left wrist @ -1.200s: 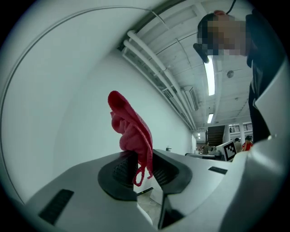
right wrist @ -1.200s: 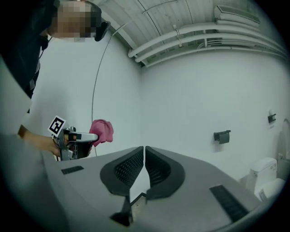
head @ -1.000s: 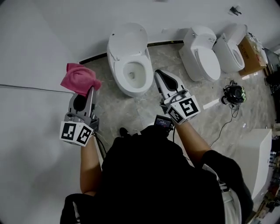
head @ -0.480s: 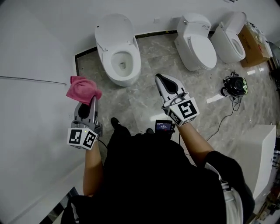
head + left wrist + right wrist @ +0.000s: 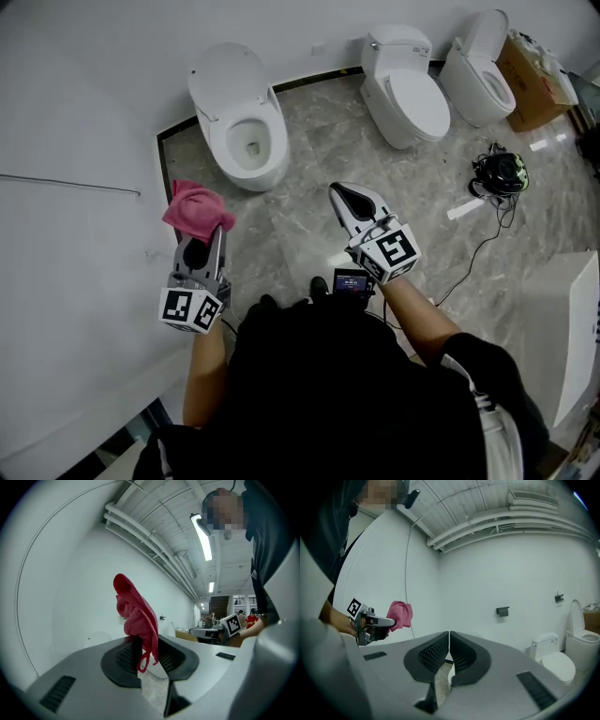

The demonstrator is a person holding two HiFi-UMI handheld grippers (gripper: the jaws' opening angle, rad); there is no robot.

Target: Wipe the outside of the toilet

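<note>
The floor (image 5: 309, 178) is showing as grey marbled tile, meeting plain white walls along a dark skirting strip. Three toilets are standing in a row against the far wall. The toilet (image 5: 239, 112) nearest the grippers is sitting at about 12 o'clock from the left gripper (image 5: 210, 236), well apart from it. Its lid is standing raised and the bowl is lying open. Its long axis is running roughly from 12 to 6 o'clock, lid end at the wall and rounded front pointing out over the floor toward the person. Two more toilets (image 5: 405, 82) are standing toward 2 o'clock, with a cardboard box (image 5: 536, 67) beyond them and a dark device with a cable (image 5: 498, 172) lying on the tile at 3 o'clock.

The left gripper (image 5: 147, 641) is pinching a pink cloth (image 5: 137, 613) between its jaws, the bunched fabric (image 5: 195, 210) sticking up past the tips. The right gripper (image 5: 343, 193) is hovering over the floor at about 5 o'clock from the toilet, its jaws pressed together on nothing (image 5: 449, 638).
</note>
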